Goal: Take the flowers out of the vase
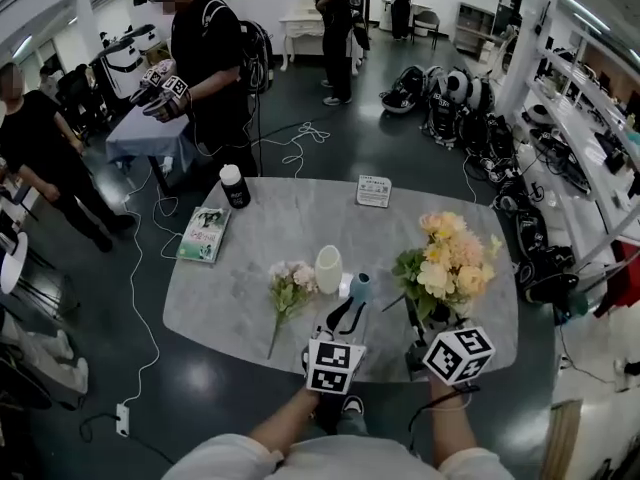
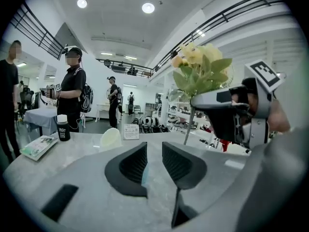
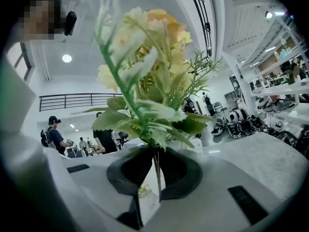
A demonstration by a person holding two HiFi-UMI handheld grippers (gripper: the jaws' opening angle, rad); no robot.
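Note:
A bunch of yellow and cream flowers (image 1: 450,263) stands up from my right gripper (image 1: 425,330), which is shut on its thin green stem (image 3: 157,170); the blooms (image 3: 145,57) fill the right gripper view. The white vase (image 1: 328,268) stands on the grey marble table (image 1: 280,218), left of that bunch and just beyond my left gripper (image 1: 355,296). A pink bunch (image 1: 290,286) lies flat on the table left of the vase. In the left gripper view the left gripper (image 2: 154,154) shows a narrow gap with nothing in it, the vase (image 2: 110,138) ahead to the left.
A black bottle with a white cap (image 1: 234,186), a green booklet (image 1: 204,234) and a white card (image 1: 373,191) sit on the far half of the table. People stand beyond it, one in black (image 1: 205,58) holding grippers. Cables trail over the dark floor (image 1: 150,298).

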